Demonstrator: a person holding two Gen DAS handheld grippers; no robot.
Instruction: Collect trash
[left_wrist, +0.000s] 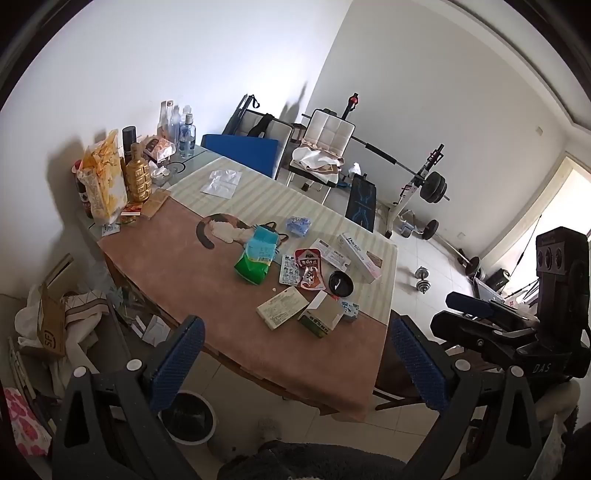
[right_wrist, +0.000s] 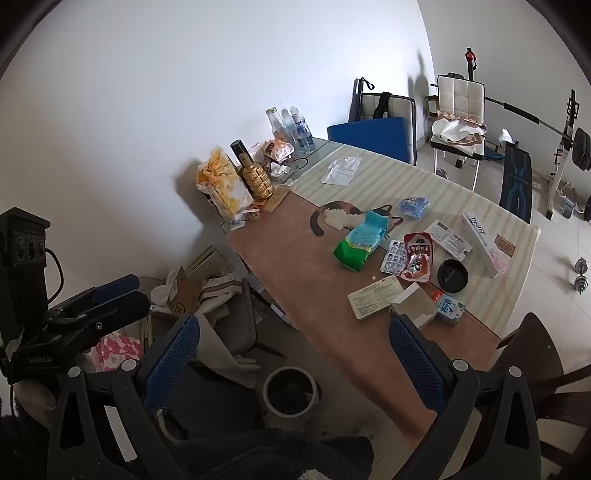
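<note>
Both grippers, left (left_wrist: 295, 354) and right (right_wrist: 293, 354), hung wide and empty above the table (left_wrist: 258, 332), where light, crinkly wrappers (left_wrist: 309, 271) and stiff cartons (left_wrist: 282, 307) awaited edge pinches.

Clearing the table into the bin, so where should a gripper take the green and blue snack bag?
Grip the green and blue snack bag across its narrow width, near the puffed green end, coming from above. It lies flat on the table, its long sides clear of the neighbouring wrappers.

Bare counter (left_wrist: 207, 295) is lying open nearside; wrappers (left_wrist: 255, 258) and boxes (left_wrist: 282, 307) are crowding the right, bottles (left_wrist: 138, 177) blocking the wall edge.
</note>
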